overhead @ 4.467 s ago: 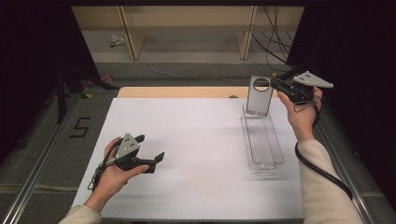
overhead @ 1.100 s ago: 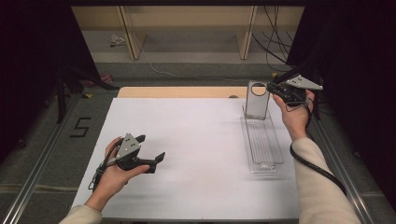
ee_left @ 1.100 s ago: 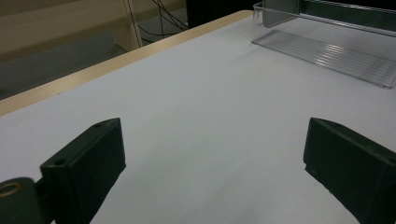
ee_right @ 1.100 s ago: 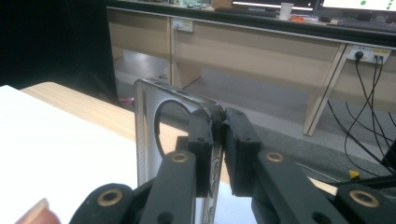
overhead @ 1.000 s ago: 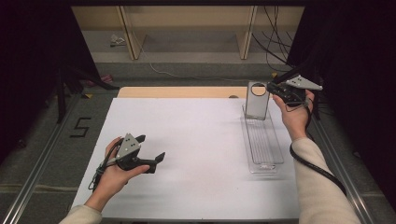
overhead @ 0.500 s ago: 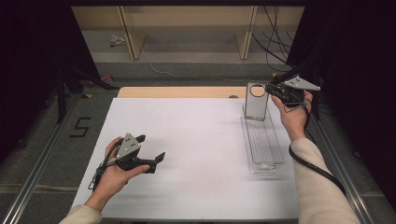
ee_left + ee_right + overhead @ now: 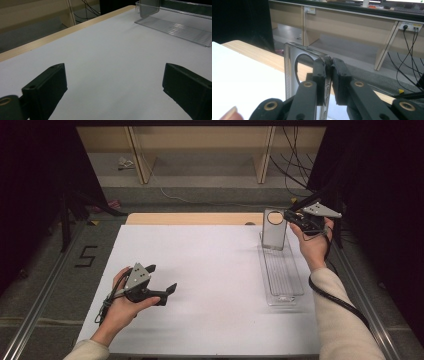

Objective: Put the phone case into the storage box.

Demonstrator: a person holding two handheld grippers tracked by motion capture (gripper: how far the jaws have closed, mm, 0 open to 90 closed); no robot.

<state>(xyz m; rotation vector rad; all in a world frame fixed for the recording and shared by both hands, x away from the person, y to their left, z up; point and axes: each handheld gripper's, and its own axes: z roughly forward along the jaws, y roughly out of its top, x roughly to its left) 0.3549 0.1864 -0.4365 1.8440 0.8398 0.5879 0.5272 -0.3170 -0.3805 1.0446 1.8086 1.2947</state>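
A clear plate with a round hole (image 7: pixel 274 231) stands upright at the far end of a long clear plastic tray (image 7: pixel 283 272) on the right of the white table. My right gripper (image 7: pixel 289 216) is shut on the plate's upper right edge. In the right gripper view both pads (image 7: pixel 339 75) pinch the edge of the plate (image 7: pixel 290 67) beside the hole, at the right gripper (image 7: pixel 329 63). My left gripper (image 7: pixel 162 277) rests low over the table's near left, open, with nothing between its jaws. In the left gripper view the left gripper (image 7: pixel 115 68) faces the tray (image 7: pixel 175 27) and the plate (image 7: pixel 148 6).
The white table sheet (image 7: pixel 210 270) ends in a wooden strip (image 7: pixel 195 218) at the far edge. Beyond it stand wooden shelf legs (image 7: pixel 262 155) and cables (image 7: pixel 295 165). Metal rails (image 7: pixel 50 285) run along both sides of the table.
Since the earliest frame the right gripper has shifted the plate slightly left and down at the tray's far end. Over the last second nothing has visibly moved.
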